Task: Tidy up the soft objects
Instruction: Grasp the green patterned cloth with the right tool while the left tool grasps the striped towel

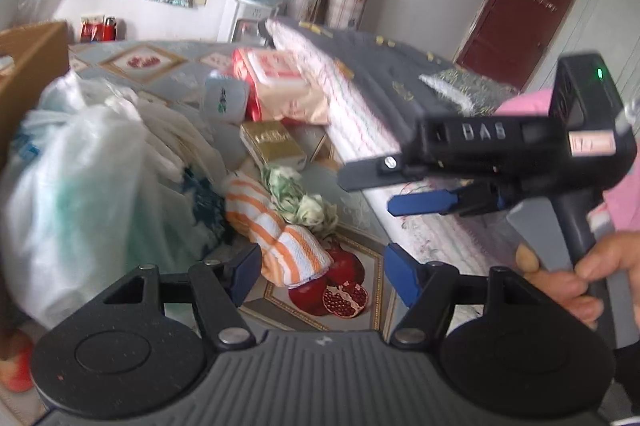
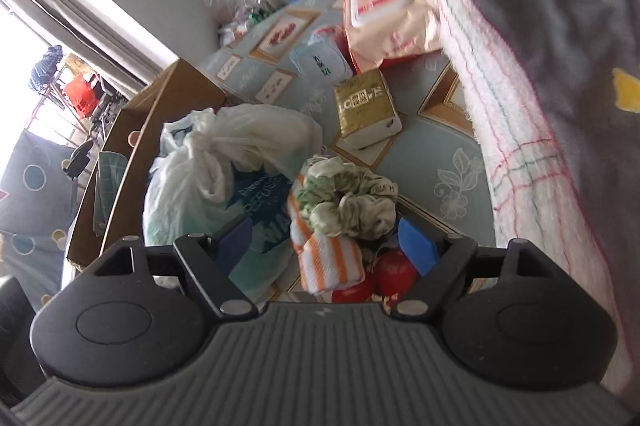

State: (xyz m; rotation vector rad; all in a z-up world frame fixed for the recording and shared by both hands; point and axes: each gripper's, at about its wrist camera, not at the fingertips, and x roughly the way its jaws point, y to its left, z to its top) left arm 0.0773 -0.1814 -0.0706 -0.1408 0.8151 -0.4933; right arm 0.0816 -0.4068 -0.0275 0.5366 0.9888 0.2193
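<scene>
Left wrist view: left gripper [image 1: 320,272] jaws apart, nothing held, poised above orange-striped towel [image 1: 276,238]. Towel rolled, white with orange bands, lying on patterned mat [image 1: 352,226] beside crumpled green-and-white cloth [image 1: 300,198]. White plastic bag [image 1: 92,194] bulging at left. Right gripper [image 1: 368,192] at right, jaws parted, empty, gripped by a hand [image 1: 580,274].

Right wrist view: right gripper [image 2: 324,246] jaws wide, empty. Striped towel [image 2: 328,258] near, between the fingers in frame, green-and-white cloth [image 2: 352,202] bunched against its far end. Gold box [image 2: 366,106] farther off.

plastic bags [image 2: 224,162] crowding left, folded bedding [image 2: 520,98] walling right, open mat [image 2: 448,146] between
</scene>
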